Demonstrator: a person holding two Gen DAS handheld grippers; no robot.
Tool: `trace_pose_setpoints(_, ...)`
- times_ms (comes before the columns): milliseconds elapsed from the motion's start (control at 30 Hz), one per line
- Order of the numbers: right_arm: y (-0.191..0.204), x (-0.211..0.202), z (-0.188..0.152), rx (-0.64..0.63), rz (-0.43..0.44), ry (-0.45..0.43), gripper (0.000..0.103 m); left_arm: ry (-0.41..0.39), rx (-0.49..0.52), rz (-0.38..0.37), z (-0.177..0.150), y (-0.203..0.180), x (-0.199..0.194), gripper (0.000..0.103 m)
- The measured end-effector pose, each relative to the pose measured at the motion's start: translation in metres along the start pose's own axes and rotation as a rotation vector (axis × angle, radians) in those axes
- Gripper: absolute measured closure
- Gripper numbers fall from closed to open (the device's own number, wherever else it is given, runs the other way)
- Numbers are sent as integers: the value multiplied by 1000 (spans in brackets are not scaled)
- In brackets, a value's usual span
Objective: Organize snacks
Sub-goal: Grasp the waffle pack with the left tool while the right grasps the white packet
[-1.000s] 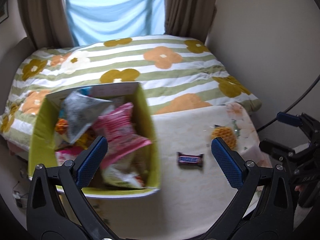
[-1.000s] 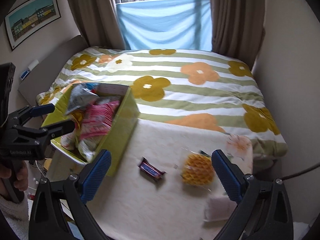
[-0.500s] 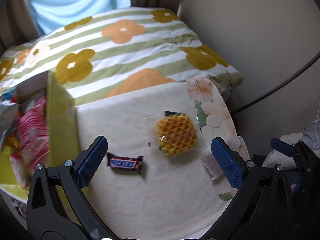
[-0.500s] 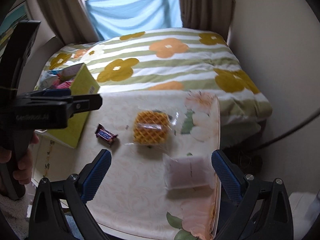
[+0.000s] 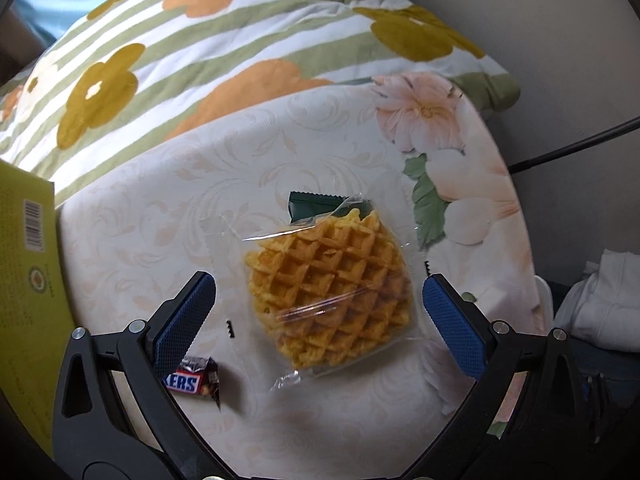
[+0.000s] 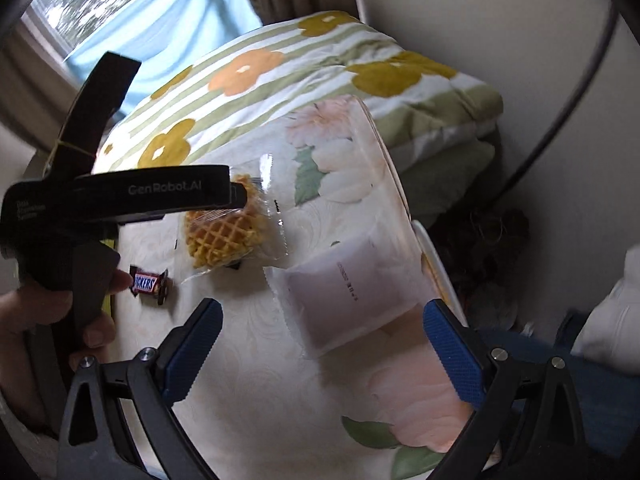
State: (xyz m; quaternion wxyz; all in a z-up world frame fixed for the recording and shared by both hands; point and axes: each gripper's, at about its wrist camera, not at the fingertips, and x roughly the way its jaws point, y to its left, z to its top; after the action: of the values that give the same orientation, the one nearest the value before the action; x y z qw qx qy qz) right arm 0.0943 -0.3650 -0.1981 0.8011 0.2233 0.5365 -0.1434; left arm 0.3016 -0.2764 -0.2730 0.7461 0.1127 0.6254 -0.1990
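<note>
Waffle pack (image 5: 330,284) btwn wide-open left tongs (image 5: 319,312), pale pouch (image 6: 348,296) only in right view, right tongs (image 6: 322,344) open

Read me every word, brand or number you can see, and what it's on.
"GenRobot.AI": side of the left tongs.
"ICKERS": chocolate bar; left view shows only "KERS".
Small print on the pale packet: unreadable.
Barcode and print on the yellow box: unreadable.
</note>
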Motion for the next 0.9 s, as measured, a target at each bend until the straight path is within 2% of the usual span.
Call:
trace_pose_setpoints(267, -7, 14, -12, 220, -34, -28, 3, -9, 13, 29, 6, -9, 15, 0)
trace_pose_setpoints(667, -12, 20, -22, 368, -13, -74, 3, -13, 69, 47, 13, -21, 23, 0)
trace_pose_setpoints(800, -15, 22, -19, 418, -11, -89, 3, -6, 68, 28, 16, -20, 29, 0)
trace_pose_setpoints(900, -15, 25, -15, 443, -17, -92, 3, 4, 55, -15, 16, -13, 35, 0)
